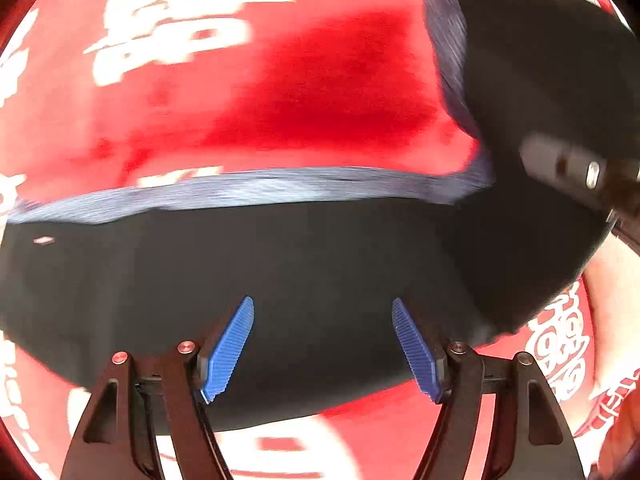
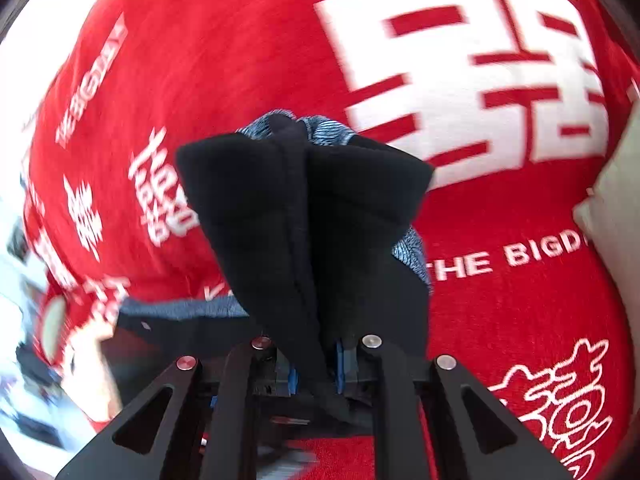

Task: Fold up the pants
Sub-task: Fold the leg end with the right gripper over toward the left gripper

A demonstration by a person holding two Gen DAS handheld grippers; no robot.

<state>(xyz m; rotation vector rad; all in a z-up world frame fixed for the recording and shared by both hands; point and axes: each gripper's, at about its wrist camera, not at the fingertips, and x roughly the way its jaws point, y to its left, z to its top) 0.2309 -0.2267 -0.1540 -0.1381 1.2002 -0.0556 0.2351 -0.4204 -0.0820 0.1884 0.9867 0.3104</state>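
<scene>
Left wrist view: the left gripper [image 1: 323, 346] hangs with its blue pads [image 1: 228, 350] spread wide and nothing between them, above the black pants [image 1: 280, 280] lying across the red cloth [image 1: 280, 92]
Right wrist view: the right gripper [image 2: 316, 372] is clamped tight on a bunched fold of the same pants [image 2: 304, 216], which rises in a peak from the jaws, with grey-blue lining [image 2: 332, 130] showing at the top
Where the pants are: partly flat on the cloth, with a grey-blue band [image 1: 240, 192] along the far edge, and partly lifted at the end held on the right
Step in hand: judged to be carrying the gripped end over the flat part to make a fold
Doing it well: keep the pinch firm until the lifted end lies square on the lower layer; the free left jaws could pin or smooth the flat fabric so it does not drag; lower the end rather than drop it, so that the edges line up
Risk: the soft cloth may slide or bunch under a pull
Surface: red cloth printed with large white characters [image 2: 460, 60] and small lettering, soft-looking, possibly a bed cover
Room: blurred pale clutter at the left edge of the right wrist view, too smeared to name; a pale cushion-like shape [image 2: 616, 184] at the right edge
</scene>
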